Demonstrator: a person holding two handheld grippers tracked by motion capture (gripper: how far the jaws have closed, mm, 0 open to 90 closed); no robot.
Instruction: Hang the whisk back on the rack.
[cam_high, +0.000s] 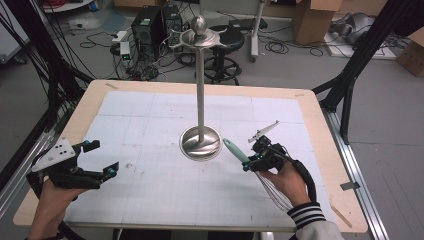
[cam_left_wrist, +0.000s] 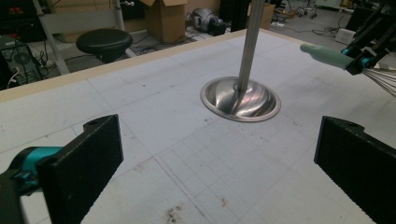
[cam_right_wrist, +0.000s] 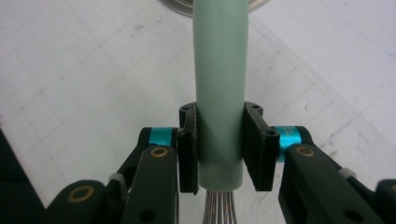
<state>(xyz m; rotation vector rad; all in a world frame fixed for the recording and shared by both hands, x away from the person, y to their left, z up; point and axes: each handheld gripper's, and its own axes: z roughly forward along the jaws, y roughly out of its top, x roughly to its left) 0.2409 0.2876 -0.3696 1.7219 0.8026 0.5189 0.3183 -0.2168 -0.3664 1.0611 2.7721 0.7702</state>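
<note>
Right gripper (cam_high: 248, 162): jaws closed on the pale green handle of a whisk (cam_right_wrist: 219, 84), clamped near the wire end. The wires run back under the right hand (cam_high: 284, 181). The handle is pointed up-left toward the steel stand (cam_high: 200, 142), with its tip near the base but apart from it.

Left gripper (cam_high: 102, 159): jaws spread wide with nothing held, poised over the white gridded mat (cam_high: 160, 190) at the table's (cam_high: 325, 140) front left, well apart from the stand.

The stand's dished round base is seen at mat centre with a tall pole rising from it, topped by a ball and hook arms. No containers are seen on the table. No legible writing can be made out; cardboard boxes (cam_high: 310, 20) on the floor behind are unreadable.
</note>
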